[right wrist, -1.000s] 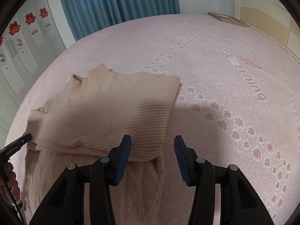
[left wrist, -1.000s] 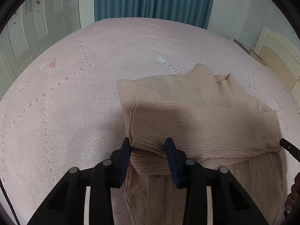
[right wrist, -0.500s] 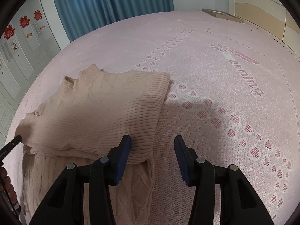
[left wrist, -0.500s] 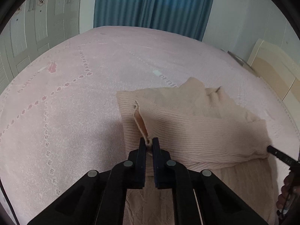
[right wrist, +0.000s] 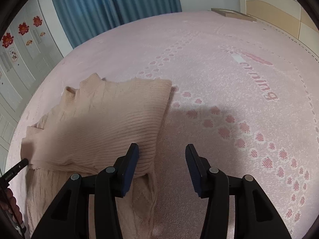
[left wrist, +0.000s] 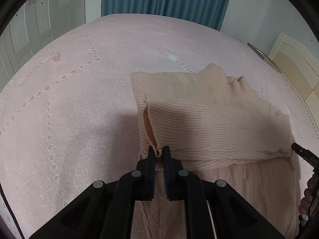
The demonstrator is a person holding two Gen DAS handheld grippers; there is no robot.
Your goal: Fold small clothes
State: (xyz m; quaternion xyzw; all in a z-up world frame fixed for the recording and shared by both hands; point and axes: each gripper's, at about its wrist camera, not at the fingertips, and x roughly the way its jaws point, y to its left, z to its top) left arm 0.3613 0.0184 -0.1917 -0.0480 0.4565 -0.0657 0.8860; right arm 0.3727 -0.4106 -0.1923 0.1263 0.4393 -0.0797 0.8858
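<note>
Clamped tight, the left gripper [left wrist: 159,153] pinches the near ribbed edge of one beige sweater [left wrist: 209,117], which lies partly folded on the pink bedspread [left wrist: 79,109]. Spread wide, the right gripper [right wrist: 161,155] holds nothing, with one finger over the sweater's corner.

Only readable bit is pink lettering woven into the bedspread [right wrist: 229,103], looks like "Buinino" upside down [right wrist: 259,81], at 2 o'clock of the sweater [right wrist: 103,123].

left gripper [left wrist: 159,153] clamped, right gripper [right wrist: 161,155] agape
</note>
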